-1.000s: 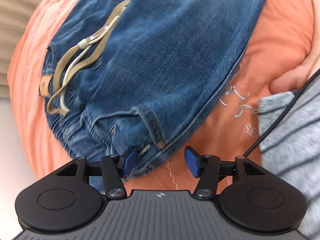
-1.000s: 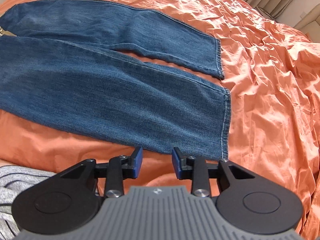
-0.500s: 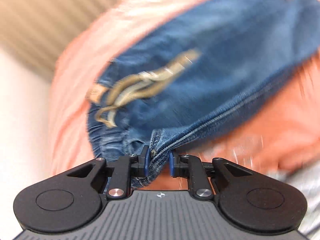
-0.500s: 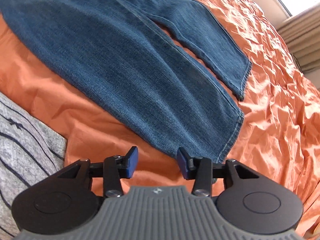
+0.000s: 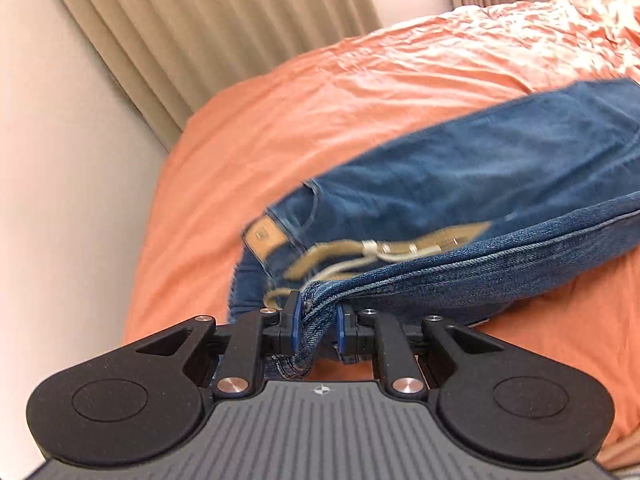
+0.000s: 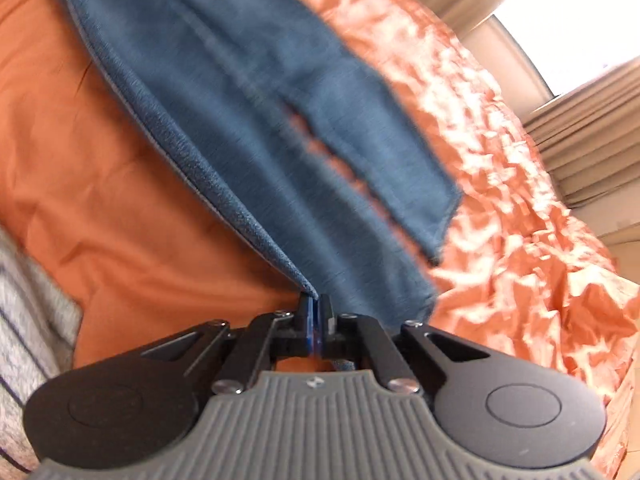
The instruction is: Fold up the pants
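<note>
Blue jeans (image 5: 480, 184) with a tan drawstring (image 5: 360, 252) lie on an orange bed sheet (image 5: 320, 92). My left gripper (image 5: 318, 322) is shut on the near corner of the waistband and holds it lifted off the sheet. In the right wrist view the two legs (image 6: 256, 92) stretch away from me. My right gripper (image 6: 316, 316) is shut on the near edge of the near leg close to its hem, and that edge is pulled up taut.
Beige curtains (image 5: 200, 32) and a pale wall (image 5: 60, 200) lie past the bed's far left edge. More curtains and a window (image 6: 560, 40) stand at the right. My grey striped clothing (image 6: 24, 264) is at the near left.
Both grippers have closed on the jeans: the left on the waistband corner, the right on the leg edge. Both have lifted the near side and tilted toward the far side of the bed.
</note>
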{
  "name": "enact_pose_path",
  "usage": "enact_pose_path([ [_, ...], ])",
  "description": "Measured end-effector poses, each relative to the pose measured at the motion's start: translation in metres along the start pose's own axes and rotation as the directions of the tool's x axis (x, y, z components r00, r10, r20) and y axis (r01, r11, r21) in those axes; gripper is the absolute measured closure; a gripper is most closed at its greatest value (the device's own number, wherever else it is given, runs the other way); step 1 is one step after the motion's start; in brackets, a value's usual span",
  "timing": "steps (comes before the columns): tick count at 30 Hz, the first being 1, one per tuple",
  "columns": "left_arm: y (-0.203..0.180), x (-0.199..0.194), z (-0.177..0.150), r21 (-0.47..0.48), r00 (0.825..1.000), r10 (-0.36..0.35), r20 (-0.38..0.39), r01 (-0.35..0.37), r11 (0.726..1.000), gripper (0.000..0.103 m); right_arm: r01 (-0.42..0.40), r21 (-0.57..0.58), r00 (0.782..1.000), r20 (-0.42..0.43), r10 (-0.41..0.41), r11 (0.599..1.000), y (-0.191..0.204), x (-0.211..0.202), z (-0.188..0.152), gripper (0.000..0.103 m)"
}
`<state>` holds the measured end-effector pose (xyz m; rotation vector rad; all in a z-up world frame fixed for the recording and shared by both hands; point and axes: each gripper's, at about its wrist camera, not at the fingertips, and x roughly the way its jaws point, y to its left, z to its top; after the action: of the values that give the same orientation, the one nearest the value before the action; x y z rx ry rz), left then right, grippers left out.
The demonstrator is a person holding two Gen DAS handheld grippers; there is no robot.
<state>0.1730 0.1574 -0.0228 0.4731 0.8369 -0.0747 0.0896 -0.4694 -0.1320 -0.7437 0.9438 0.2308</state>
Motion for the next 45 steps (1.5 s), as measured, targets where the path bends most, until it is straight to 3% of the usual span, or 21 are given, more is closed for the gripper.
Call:
enact_pose_path([
  [4,0.002,0.024,0.031,-0.023,0.999,0.047,0.009,-0.046,0.999,0.085,0.057,0.016,0.997,0.053,-0.057,0.998,-0.036,-0.007,0.035,0.103],
  [10,0.018,0.06,0.081,-0.058,0.996,0.091,-0.003,-0.091,0.994,0.085,0.116,0.059,0.989,0.081,-0.12,0.992,-0.089,0.023,0.096,0.103],
  [15,0.024,0.126,0.114,-0.064,0.992,0.118,-0.031,-0.12,0.991,0.086,0.141,0.093,0.988,0.049,-0.146,0.986,-0.118,0.09,0.147,0.103],
  [20,0.016,0.2,0.13,-0.041,0.99,0.101,-0.103,-0.106,0.994,0.085,0.127,0.082,0.992,-0.035,-0.124,0.989,-0.12,0.177,0.181,0.103],
  [26,0.004,0.276,0.122,-0.008,0.976,0.073,-0.203,-0.076,0.997,0.085,0.071,0.057,0.991,-0.115,-0.065,0.996,-0.106,0.265,0.192,0.103],
  [29,-0.001,0.3,0.117,-0.006,0.972,0.058,-0.229,-0.061,0.998,0.086,0.048,0.054,0.991,-0.129,-0.04,0.997,-0.099,0.288,0.189,0.103],
  [35,-0.005,0.308,0.107,-0.008,0.973,0.06,-0.222,-0.063,0.998,0.086,0.039,0.071,0.993,-0.113,-0.031,0.997,-0.099,0.294,0.186,0.103],
  [41,0.008,0.266,0.119,-0.079,0.993,0.088,-0.079,-0.094,0.992,0.086,0.067,0.132,0.996,-0.064,-0.059,0.989,-0.116,0.267,0.184,0.103],
  [45,0.006,0.281,0.126,-0.102,0.988,0.1,-0.119,-0.113,0.988,0.085,0.102,0.169,0.993,-0.077,-0.09,0.98,-0.113,0.267,0.187,0.103],
])
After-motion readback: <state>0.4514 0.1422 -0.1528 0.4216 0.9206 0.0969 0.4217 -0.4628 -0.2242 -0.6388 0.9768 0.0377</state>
